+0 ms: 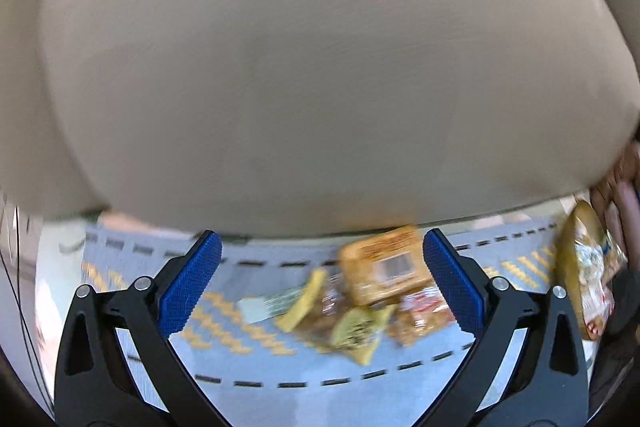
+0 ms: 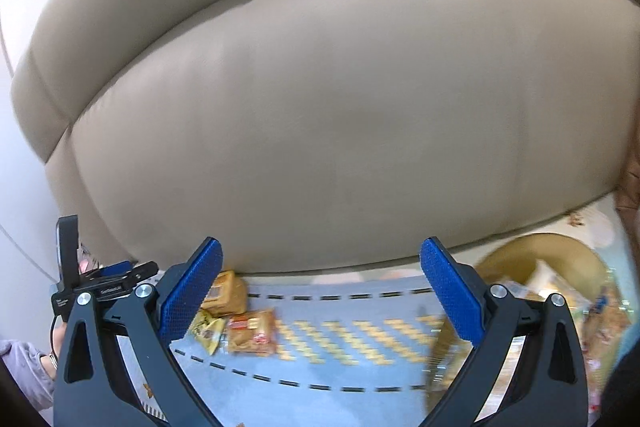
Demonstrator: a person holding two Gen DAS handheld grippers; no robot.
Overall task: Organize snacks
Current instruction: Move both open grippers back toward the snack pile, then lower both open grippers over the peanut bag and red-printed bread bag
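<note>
Both tools gape wide and hold nothing: left tool (image 1: pixel 320 281), right tool (image 2: pixel 320 287). A blurred pile of snack packets (image 1: pixel 372 295) lies on a blue play mat (image 1: pixel 248 359), apparently beside a beige sofa (image 1: pixel 320 67).

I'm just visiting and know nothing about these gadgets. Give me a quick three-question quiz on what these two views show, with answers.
1. True or false: the left gripper is clamped on a snack packet.
2. Multiple choice: the pile of snack packets lies on A) a beige sofa cushion, B) a blue play mat with dashed lines, C) a wooden shelf.
3. Fill in: in the right wrist view, the round tan container sits to the ____ of the right gripper.

Key
1. False; both pads stand wide apart with nothing between them.
2. B, the blue play mat; the sofa rises behind it.
3. Right.
</note>
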